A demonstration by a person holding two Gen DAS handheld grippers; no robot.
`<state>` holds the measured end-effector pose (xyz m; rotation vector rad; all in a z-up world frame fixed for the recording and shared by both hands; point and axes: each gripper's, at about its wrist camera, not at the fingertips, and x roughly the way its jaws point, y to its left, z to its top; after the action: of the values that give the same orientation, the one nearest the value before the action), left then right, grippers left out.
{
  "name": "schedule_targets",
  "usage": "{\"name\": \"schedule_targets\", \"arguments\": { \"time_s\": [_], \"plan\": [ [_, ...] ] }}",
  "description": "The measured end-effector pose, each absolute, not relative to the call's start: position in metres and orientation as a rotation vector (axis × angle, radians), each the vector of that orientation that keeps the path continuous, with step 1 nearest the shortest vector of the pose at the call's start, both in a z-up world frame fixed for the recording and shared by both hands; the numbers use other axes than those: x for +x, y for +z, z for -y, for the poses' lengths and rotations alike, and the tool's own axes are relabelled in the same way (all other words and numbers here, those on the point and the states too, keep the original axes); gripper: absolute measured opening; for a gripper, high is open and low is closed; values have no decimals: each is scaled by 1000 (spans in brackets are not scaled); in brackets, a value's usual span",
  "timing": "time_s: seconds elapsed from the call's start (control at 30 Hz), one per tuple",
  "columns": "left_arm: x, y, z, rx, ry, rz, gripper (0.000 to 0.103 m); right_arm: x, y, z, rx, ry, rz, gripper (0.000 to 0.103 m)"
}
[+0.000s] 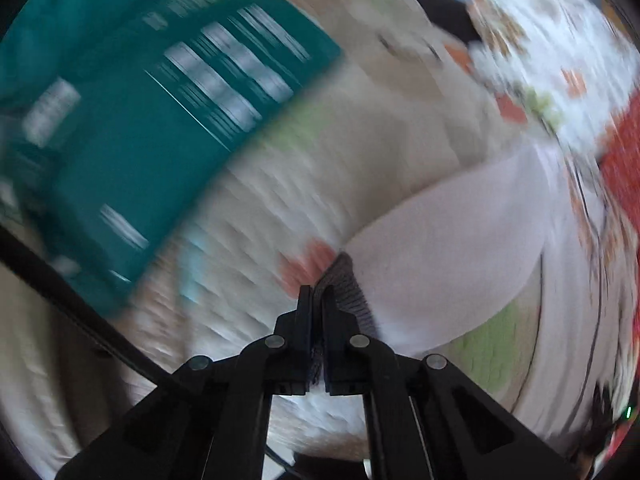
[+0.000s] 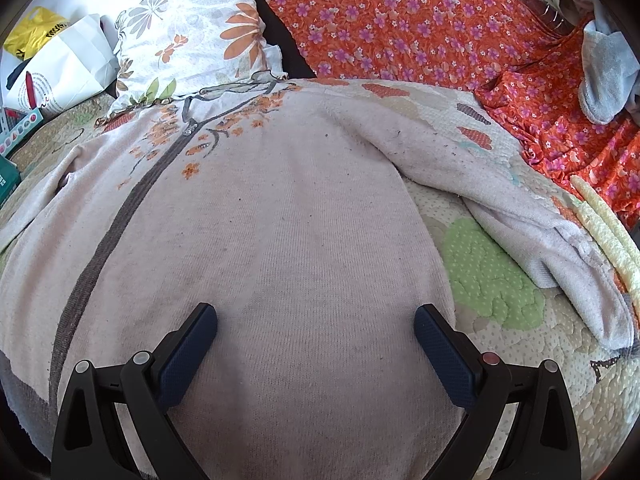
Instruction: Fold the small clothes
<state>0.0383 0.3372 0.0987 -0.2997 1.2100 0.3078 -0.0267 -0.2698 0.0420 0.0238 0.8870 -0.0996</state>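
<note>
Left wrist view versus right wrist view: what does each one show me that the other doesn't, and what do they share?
Only the left wrist view shows the left gripper shut on the sweater's grey trim, with a blurred teal box behind. Only the right wrist view shows the right gripper open over the spread sweater, its sleeve, and the orange floral cloth. Both show the pale pink sweater, quilt and leaf-print pillow.

The right gripper (image 2: 316,344) is hovering with fingers spread wide over a pale pink cardigan (image 2: 280,216) that is lying flat on a quilt (image 2: 492,280). One sleeve (image 2: 520,216) is trailing rightward. A floral pillow (image 2: 192,40) is sitting beyond it.
</note>
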Motion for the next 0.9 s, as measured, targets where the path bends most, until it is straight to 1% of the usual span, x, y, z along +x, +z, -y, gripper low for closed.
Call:
{"name": "schedule_targets", "arguments": {
  "time_s": [0.07, 0.17, 0.2, 0.23, 0.27, 0.33, 0.4, 0.43, 0.47, 0.5, 0.53, 0.57, 0.7, 0.77, 0.83, 0.9],
  "plan": [
    [45, 125, -345, -290, 343, -1170, 3, -21, 42, 272, 36, -91, -920, 103],
    [56, 164, -328, -284, 300, -1131, 3, -7, 46, 274, 28, -50, -1024, 103],
    [60, 177, -312, -280, 255, -1123, 3, 1, 51, 278, 45, -17, -1090, 102],
    [65, 187, -293, -273, 206, -1120, 3, 5, 58, 283, 86, 8, -1106, 95],
    [75, 195, -270, -259, 158, -1118, 3, 9, 71, 294, 159, 37, -1075, 86],
    [92, 209, -211, -227, 33, -1114, 3, 12, 93, 311, 236, 54, -994, 86],
    [106, 214, -154, -223, -90, -1122, 3, 14, 113, 327, 250, 25, -909, 86],
    [116, 215, -116, -220, -163, -1131, 3, 14, 122, 336, 240, -5, -853, 86],
    [124, 215, -95, -213, -202, -1136, 3, 13, 128, 346, 231, -36, -805, 86],
    [135, 212, -52, -184, -263, -1145, 3, 11, 129, 351, 232, -51, -788, 86],
    [143, 208, -24, -164, -291, -1152, 3, 9, 128, 363, 245, -76, -770, 87],
    [151, 200, 14, -139, -335, -1166, 3, 8, 126, 369, 255, -88, -768, 87],
    [168, 161, 120, -96, -443, -1212, 3, 9, 108, 401, 304, -141, -834, 87],
    [173, 142, 153, -105, -480, -1217, 4, 10, 101, 417, 363, -153, -847, 87],
    [172, 128, 167, -136, -502, -1230, 9, 13, 97, 431, 419, -156, -851, 87],
    [168, 122, 168, -188, -516, -1236, 29, 15, 96, 434, 434, -154, -846, 87]
  ]
}}
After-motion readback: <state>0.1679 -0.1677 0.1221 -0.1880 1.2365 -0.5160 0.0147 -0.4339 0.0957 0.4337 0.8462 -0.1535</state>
